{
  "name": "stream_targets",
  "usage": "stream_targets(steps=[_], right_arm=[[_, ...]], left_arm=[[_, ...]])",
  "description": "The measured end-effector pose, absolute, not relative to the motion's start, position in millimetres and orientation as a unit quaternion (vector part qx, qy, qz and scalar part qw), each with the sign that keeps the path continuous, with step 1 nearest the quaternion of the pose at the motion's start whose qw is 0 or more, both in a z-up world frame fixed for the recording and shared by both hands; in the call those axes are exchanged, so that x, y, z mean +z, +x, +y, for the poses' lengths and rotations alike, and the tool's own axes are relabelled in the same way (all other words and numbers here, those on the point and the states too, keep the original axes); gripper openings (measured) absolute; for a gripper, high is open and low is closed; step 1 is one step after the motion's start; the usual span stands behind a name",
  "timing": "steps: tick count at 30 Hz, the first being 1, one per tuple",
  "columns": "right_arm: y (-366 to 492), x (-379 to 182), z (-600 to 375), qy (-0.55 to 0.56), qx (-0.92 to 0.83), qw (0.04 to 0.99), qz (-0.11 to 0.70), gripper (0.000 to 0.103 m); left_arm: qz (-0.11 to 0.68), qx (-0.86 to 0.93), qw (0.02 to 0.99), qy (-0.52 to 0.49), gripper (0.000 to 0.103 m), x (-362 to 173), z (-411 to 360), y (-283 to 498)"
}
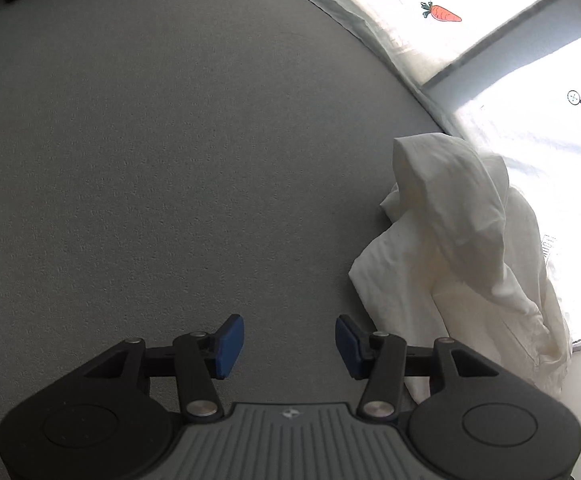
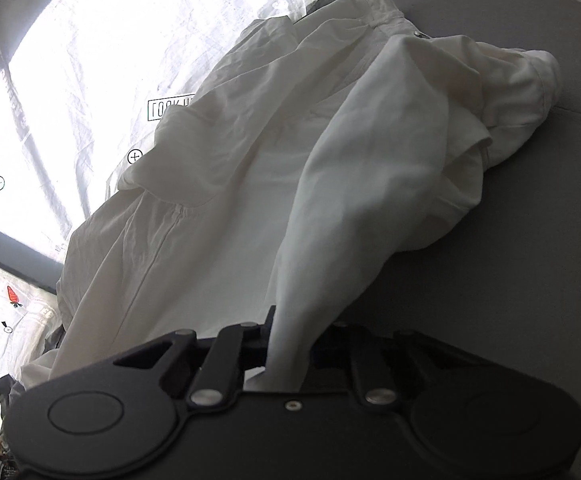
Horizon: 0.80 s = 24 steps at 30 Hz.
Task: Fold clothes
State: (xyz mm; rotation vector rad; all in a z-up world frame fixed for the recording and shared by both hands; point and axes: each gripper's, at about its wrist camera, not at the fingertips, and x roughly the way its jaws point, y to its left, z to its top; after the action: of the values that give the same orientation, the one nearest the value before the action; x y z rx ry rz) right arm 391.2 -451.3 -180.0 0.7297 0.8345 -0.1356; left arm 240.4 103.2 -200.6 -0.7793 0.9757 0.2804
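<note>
Right gripper (image 2: 290,356) clamped on one white garment (image 2: 290,152), fabric bunched between jaws, rest draped over grey surface (image 2: 510,260). Left gripper (image 1: 289,346) spread apart, holding nothing, two blue pads (image 1: 230,346) over grey surface, garment (image 1: 458,248) beside. Two carrot prints on backdrop (image 2: 90,60).

bare grey surface (image 1: 150,160) ahead; white garment (image 1: 458,248) heaped at its right.

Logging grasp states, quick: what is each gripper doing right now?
Left gripper: open, empty, over the grey surface.
Right gripper: shut on the white garment.
</note>
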Motion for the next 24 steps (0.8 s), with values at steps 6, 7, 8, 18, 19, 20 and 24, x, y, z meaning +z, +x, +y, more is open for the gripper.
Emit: stream_targets(steps=[6, 7, 8, 18, 19, 20, 24], right_arm=[[389, -153, -469, 0.245, -0.152, 0.879, 0.379, 0.007], [388, -148, -478, 0.23, -0.172, 0.882, 0.373, 0.007], [387, -145, -489, 0.223, -0.189, 0.883, 0.367, 0.007], [394, -171, -527, 0.095, -0.237, 0.887, 0.384, 0.016], [393, -174, -520, 0.074, -0.24, 0.889, 0.383, 0.017], [392, -176, -515, 0.059, -0.245, 0.889, 0.382, 0.02], [388, -185, -514, 0.066, -0.261, 0.888, 0.373, 0.026]], left_arm=[[0.447, 0.133, 0.812, -0.35, 0.052, -199, 94, 240], [0.446, 0.136, 0.812, -0.351, 0.052, -200, 94, 239], [0.445, 0.138, 0.812, -0.352, 0.052, -200, 93, 238], [0.468, 0.117, 0.808, -0.337, 0.052, -215, 76, 259], [0.47, 0.112, 0.808, -0.338, 0.052, -217, 74, 263], [0.469, 0.107, 0.809, -0.338, 0.052, -219, 73, 268], [0.466, 0.084, 0.806, -0.354, 0.057, -220, 66, 277]])
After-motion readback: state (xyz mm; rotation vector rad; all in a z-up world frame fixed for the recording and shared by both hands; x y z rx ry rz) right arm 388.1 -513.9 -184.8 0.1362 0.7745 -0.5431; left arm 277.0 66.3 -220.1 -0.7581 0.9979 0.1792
